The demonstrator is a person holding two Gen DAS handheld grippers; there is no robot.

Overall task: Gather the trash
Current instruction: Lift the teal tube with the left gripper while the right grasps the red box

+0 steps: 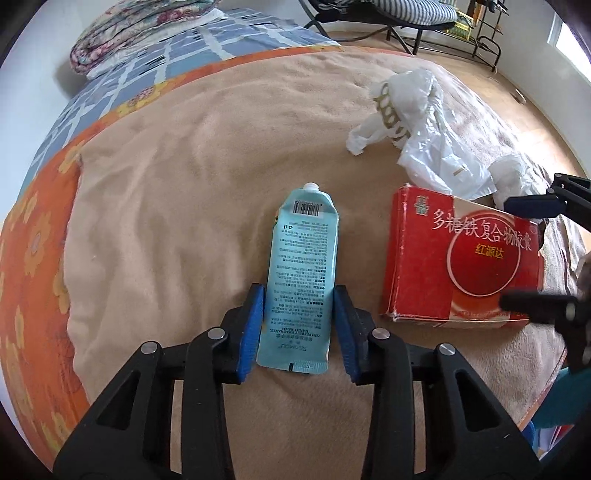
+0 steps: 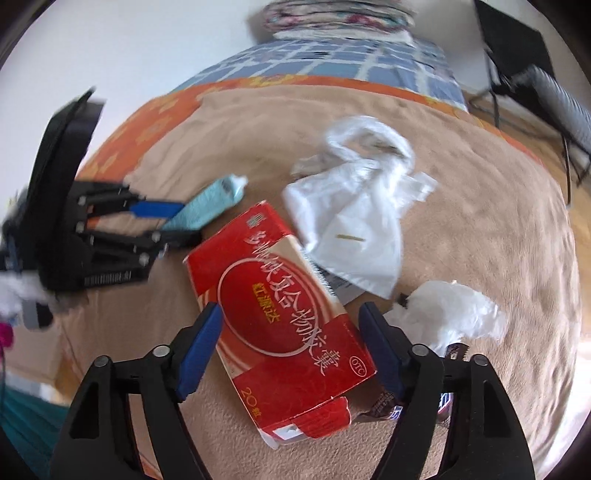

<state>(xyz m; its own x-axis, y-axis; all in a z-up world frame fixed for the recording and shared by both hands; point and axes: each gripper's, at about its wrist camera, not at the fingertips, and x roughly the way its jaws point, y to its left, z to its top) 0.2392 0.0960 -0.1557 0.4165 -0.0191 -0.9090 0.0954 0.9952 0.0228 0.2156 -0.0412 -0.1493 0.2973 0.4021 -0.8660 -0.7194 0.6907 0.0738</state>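
Observation:
A light blue hand-cream tube (image 1: 301, 273) lies flat on the tan blanket. My left gripper (image 1: 299, 325) is open, one blue pad on each side of the tube's lower half, close to its edges. A red medicine box (image 2: 284, 314) lies to the tube's right; it also shows in the left wrist view (image 1: 461, 258). My right gripper (image 2: 291, 347) is open and straddles the box, with gaps on both sides. In the right wrist view the left gripper (image 2: 162, 221) and the tube (image 2: 210, 203) show at far left. A white plastic bag (image 2: 358, 206) lies beyond the box.
Crumpled white tissue (image 2: 450, 314) and a dark wrapper (image 2: 384, 402) lie by my right finger. The tan blanket (image 1: 184, 184) covers an orange flowered sheet (image 1: 33, 240). A folded quilt (image 1: 136, 33) sits at the bed's head. Chair frames (image 1: 424, 22) stand on the floor beyond.

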